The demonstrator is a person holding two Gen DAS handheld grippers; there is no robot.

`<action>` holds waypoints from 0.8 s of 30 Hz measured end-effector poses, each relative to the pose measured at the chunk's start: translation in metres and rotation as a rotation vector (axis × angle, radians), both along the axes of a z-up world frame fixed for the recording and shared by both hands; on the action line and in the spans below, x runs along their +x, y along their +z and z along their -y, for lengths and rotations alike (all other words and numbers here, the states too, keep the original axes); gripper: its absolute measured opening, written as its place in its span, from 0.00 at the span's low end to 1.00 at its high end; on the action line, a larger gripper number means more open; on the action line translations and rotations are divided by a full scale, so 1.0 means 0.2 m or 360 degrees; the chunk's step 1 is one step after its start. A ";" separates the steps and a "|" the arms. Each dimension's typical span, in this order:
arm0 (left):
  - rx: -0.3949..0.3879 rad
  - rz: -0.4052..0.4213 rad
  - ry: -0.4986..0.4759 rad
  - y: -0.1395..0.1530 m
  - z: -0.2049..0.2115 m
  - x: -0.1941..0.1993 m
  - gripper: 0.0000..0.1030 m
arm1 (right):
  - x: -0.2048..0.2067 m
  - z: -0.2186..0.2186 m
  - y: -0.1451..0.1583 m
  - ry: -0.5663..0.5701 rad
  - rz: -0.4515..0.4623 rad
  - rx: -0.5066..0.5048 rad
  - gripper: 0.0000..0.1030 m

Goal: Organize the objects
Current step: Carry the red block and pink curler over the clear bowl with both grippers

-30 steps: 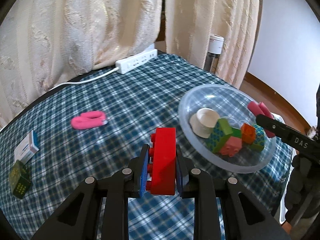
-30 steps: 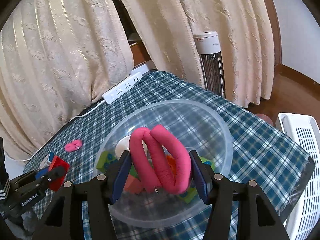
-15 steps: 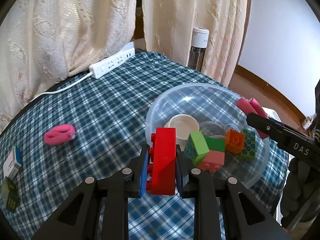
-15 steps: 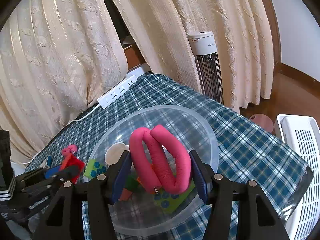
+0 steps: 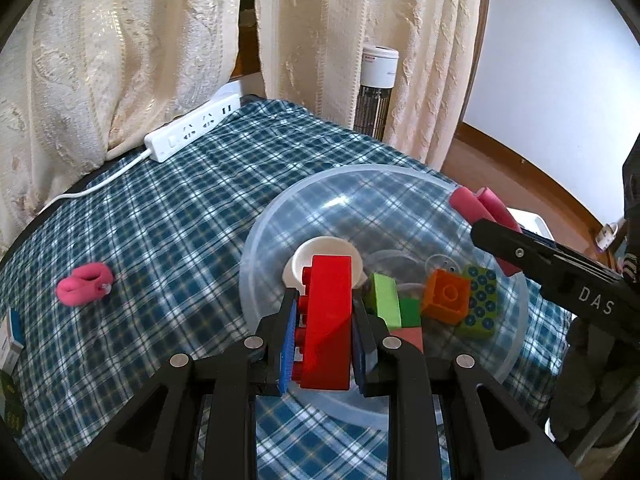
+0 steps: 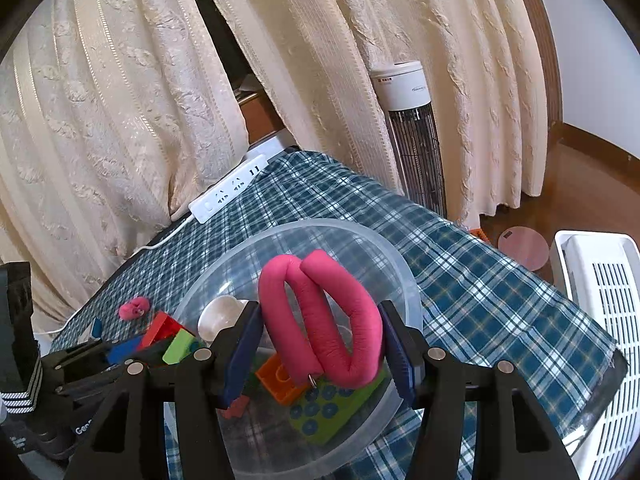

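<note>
The left claw grips a red brick above the clear bowl (blocks already inside), while the right claw clamps a folded pink foam roll over it.

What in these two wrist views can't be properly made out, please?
- Pink brick, left wrist view: mostly hidden behind the left gripper fingers.
- Small box, left wrist view: cut off by the left edge.
- Clear bowl near rim, right wrist view: hidden behind the right gripper.
</note>
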State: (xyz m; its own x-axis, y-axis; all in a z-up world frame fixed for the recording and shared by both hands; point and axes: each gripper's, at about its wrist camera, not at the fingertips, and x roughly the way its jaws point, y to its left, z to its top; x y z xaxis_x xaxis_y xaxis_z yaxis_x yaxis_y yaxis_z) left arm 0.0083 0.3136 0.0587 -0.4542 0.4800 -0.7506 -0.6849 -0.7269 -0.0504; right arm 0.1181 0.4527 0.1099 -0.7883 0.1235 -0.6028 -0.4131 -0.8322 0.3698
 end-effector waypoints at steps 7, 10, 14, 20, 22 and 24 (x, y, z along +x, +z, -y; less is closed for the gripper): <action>0.0042 0.0109 -0.0043 -0.04 -0.03 -0.02 0.26 | 0.00 0.00 0.00 0.0000 0.0001 0.0000 0.59; 0.0066 0.0144 -0.0039 -0.04 -0.02 -0.04 0.30 | 0.00 0.00 0.00 0.0001 0.0000 0.0000 0.59; 0.0087 0.0135 -0.0036 -0.03 0.00 -0.03 0.42 | -0.04 -0.01 0.01 0.0007 -0.0003 -0.0005 0.61; 0.0107 0.0121 -0.0020 -0.01 0.03 -0.03 0.50 | -0.07 0.00 0.01 0.0011 -0.0003 -0.0027 0.62; 0.0109 0.0120 -0.0006 0.00 0.04 -0.04 0.51 | -0.07 0.00 0.01 0.0015 -0.0002 -0.0028 0.62; 0.0106 0.0115 0.0010 0.00 0.05 -0.04 0.51 | -0.07 0.01 0.01 0.0018 -0.0003 -0.0028 0.62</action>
